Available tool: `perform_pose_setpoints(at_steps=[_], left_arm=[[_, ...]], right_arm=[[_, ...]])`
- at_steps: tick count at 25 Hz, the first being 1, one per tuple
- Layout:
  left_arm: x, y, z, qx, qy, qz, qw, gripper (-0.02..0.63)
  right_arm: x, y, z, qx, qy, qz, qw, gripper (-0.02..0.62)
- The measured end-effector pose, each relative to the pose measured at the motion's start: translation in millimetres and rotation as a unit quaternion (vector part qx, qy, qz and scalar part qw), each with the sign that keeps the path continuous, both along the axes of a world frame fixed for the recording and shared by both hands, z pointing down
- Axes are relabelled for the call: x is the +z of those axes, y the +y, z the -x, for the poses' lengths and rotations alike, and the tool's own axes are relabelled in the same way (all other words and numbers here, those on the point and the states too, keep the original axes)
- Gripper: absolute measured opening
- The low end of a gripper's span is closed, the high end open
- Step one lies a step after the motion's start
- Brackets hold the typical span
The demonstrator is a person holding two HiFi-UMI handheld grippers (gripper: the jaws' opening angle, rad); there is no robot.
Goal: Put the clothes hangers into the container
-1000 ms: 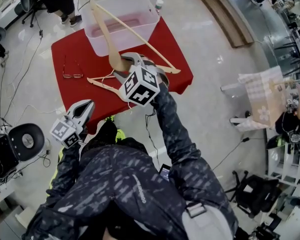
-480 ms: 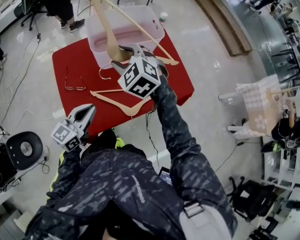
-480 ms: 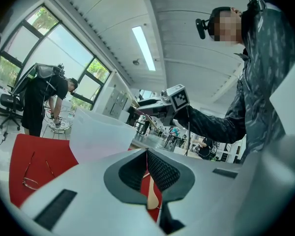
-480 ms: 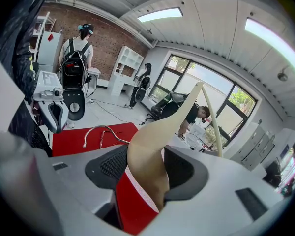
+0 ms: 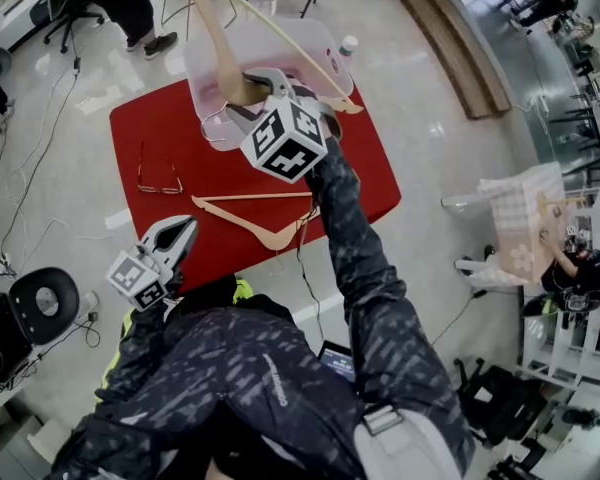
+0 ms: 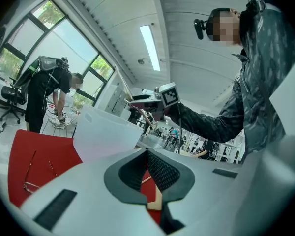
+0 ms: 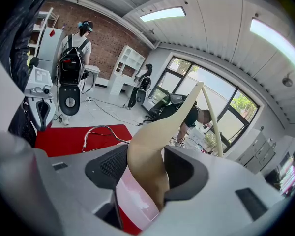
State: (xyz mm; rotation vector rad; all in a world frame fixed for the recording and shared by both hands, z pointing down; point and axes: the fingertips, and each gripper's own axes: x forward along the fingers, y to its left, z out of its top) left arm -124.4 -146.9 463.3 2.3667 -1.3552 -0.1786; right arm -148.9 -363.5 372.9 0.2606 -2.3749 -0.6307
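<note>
While the person leans over it, the counter [image 5: 365,173], draped in red cloth, carries every item of the task. At its far edge stands the clear plastic container [image 5: 310,53], open at the top. One wooden clothes hanger [image 5: 225,68] is held in the air over the container's near side, with its arms rising well above the rim and its wire hook [image 5: 212,126] hanging down by the near wall. The right hand-held gripper [image 5: 255,88] pinches this hanger at its broad middle, with both pads against the wood, as the right gripper view confirms. A second wooden hanger [image 5: 270,238] lies flat on the cloth near the front edge, well apart from the container. The left hand-held gripper [image 5: 183,230] hovers at the counter's near left corner, its jaws pressed together at the tips with nothing between them. A pair of eyeglasses [image 5: 158,173] rests on the cloth to the left. A small bottle [image 5: 347,46] stands just beside the container's right corner.
</note>
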Motion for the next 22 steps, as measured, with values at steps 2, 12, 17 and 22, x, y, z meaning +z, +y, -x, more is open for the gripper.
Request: perform_pose_setpoints(at_steps=[2, 12, 17, 22], left_arm=[[2, -5, 8, 0.000, 0.002, 0.003, 1.0000, 0.011], [26, -15, 42, -0.008, 0.023, 0.027, 0.9993, 0.011], [35, -26, 46, -0.008, 0.028, 0.031, 0.9991, 0.011], [40, -34, 41, -0.003, 0.031, 0.038, 0.9988, 0.011]], right_arm=[[2, -13, 11, 0.000, -0.002, -0.003, 1.000, 0.236], [39, -69, 53, 0.007, 0.023, -0.005, 1.000, 0.236], [63, -86, 59, 0.002, 0.034, 0.009, 0.999, 0.236], [85, -97, 60, -0.004, 0.036, 0.034, 0.999, 0.237]])
